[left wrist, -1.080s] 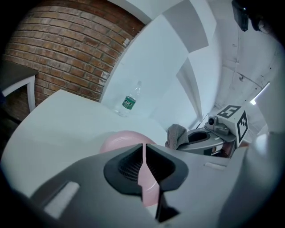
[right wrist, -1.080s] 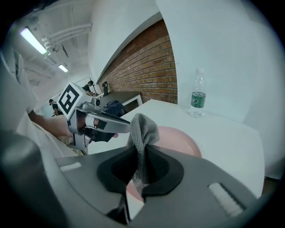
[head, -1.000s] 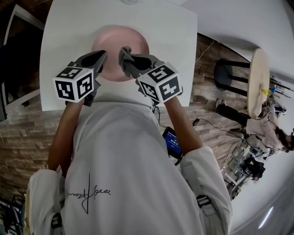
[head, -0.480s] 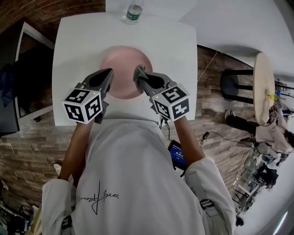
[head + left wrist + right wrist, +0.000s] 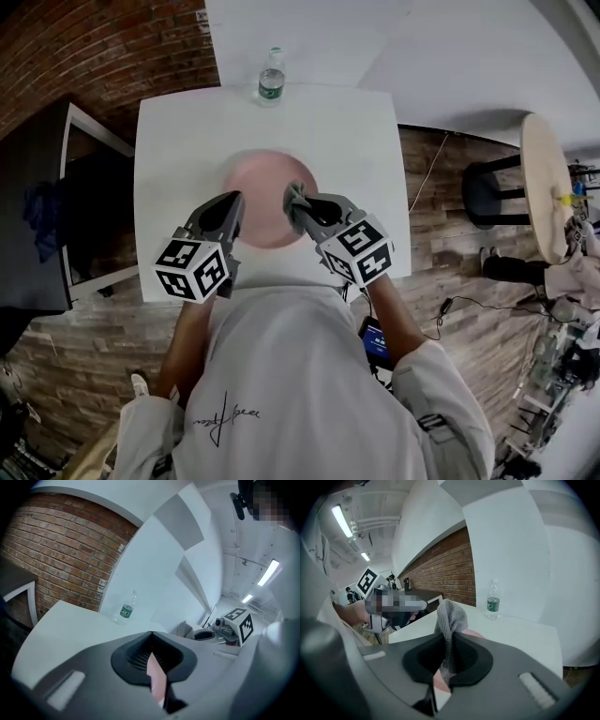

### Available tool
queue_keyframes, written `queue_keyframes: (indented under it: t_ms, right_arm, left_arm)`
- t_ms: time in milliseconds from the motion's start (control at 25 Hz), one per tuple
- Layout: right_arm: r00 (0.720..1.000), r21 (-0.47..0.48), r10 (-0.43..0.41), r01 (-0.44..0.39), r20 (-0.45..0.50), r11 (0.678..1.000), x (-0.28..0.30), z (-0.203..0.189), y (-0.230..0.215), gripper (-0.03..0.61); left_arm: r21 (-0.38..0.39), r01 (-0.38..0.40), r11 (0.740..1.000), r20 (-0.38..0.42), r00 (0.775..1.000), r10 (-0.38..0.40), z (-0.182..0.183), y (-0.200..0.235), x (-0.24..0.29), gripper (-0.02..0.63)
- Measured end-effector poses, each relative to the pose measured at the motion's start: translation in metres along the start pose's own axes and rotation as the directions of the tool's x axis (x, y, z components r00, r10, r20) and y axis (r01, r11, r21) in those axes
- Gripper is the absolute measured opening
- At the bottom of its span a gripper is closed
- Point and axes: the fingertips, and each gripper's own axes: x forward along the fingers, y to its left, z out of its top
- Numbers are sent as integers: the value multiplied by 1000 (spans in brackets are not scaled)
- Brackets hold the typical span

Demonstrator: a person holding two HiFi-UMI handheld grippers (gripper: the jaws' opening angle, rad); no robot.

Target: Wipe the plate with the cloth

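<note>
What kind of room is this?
Probably a lab or workshop room: there's a brick wall, a white table with a plate on it, and cables lying on the floor.

White table (image 5: 366,141), water bottle (image 5: 271,77) upright at its far edge, pink plate (image 5: 267,183) toward the near edge

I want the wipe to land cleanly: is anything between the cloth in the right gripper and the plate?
Nothing visible does. The cloth, pinched in the right gripper, is over the pink plate's right side. The left gripper is over its left edge, off to the side, and the bottle stands well beyond the plate.
</note>
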Motion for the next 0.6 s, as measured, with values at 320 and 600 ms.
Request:
queue_keyframes:
  t_ms: [320,600]
  right_arm:
    - [998,42,19,-21,60,999,-10,12,4,29]
    - [996,65,28,-34,86,997,-18,17,6,29]
  left_arm:
    - [23,16,1000,29,999,-17,20,-14,-4,15]
    - [56,26,998,32,999,-28,30,-25,-9,15]
